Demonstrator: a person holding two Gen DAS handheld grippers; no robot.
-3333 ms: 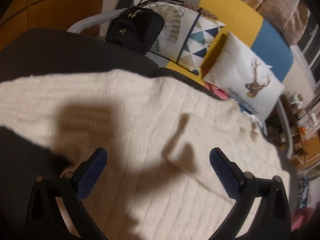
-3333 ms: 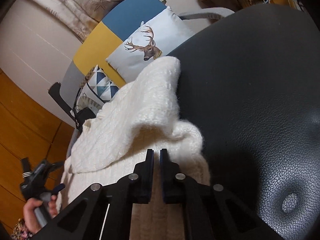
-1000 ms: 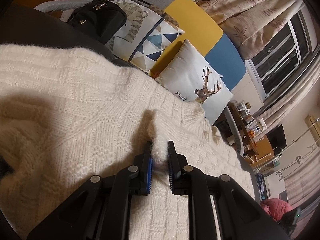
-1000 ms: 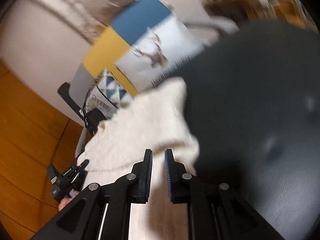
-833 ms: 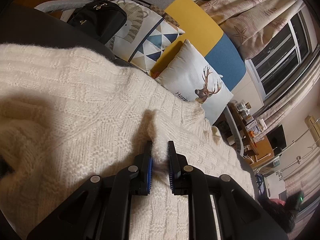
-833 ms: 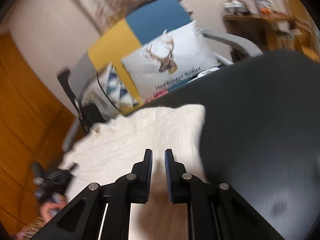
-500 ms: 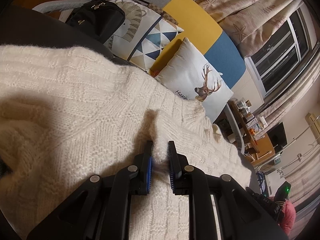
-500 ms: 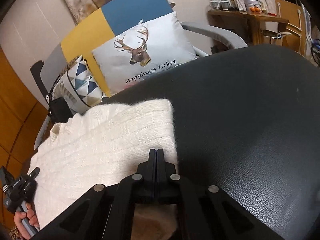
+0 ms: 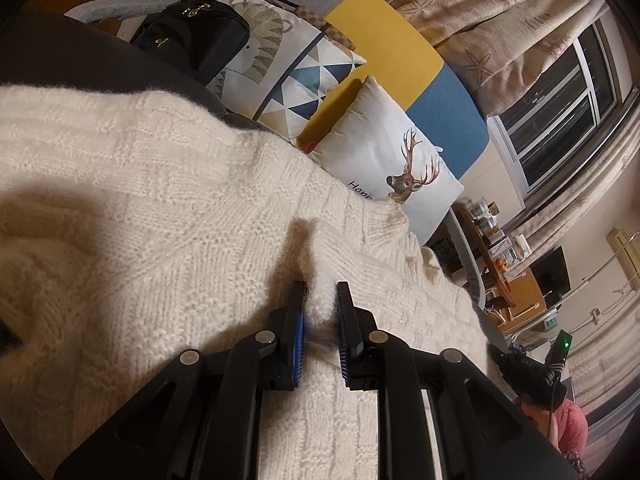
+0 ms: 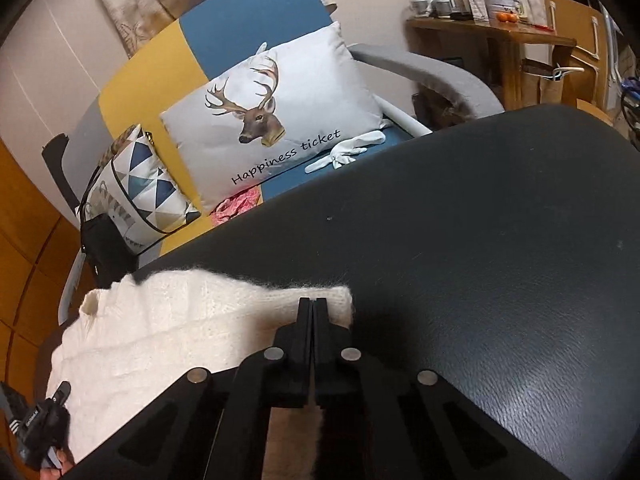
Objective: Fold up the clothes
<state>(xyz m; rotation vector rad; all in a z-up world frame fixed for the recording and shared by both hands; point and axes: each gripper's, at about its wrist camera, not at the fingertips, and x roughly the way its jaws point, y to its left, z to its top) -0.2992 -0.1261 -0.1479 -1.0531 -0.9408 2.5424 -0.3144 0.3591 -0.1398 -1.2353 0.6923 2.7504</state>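
A cream knit sweater [image 9: 160,200] lies spread over a black leather surface [image 10: 480,260]. My left gripper [image 9: 320,300] is shut on a raised pinch of the knit near the sweater's middle. In the right wrist view the sweater [image 10: 180,320] ends in a folded edge just under my right gripper [image 10: 312,304], whose fingers are shut flat against each other with no cloth visible between them. The right gripper [image 9: 524,368] also shows in the left wrist view at the sweater's far end. A hand holds the left gripper [image 10: 40,420] at the bottom left.
Behind the leather surface stands a sofa with a deer pillow [image 10: 272,120], a triangle-pattern pillow [image 9: 296,80] and a black bag [image 9: 192,40]. A white glove [image 10: 344,152] and pink cloth [image 10: 236,204] lie on its seat. A wooden side table [image 10: 492,36] stands at the right.
The right gripper's jaws closed fully and it swung across and slightly down to the sweater's folded edge. The left gripper kept its pinch and stayed put.
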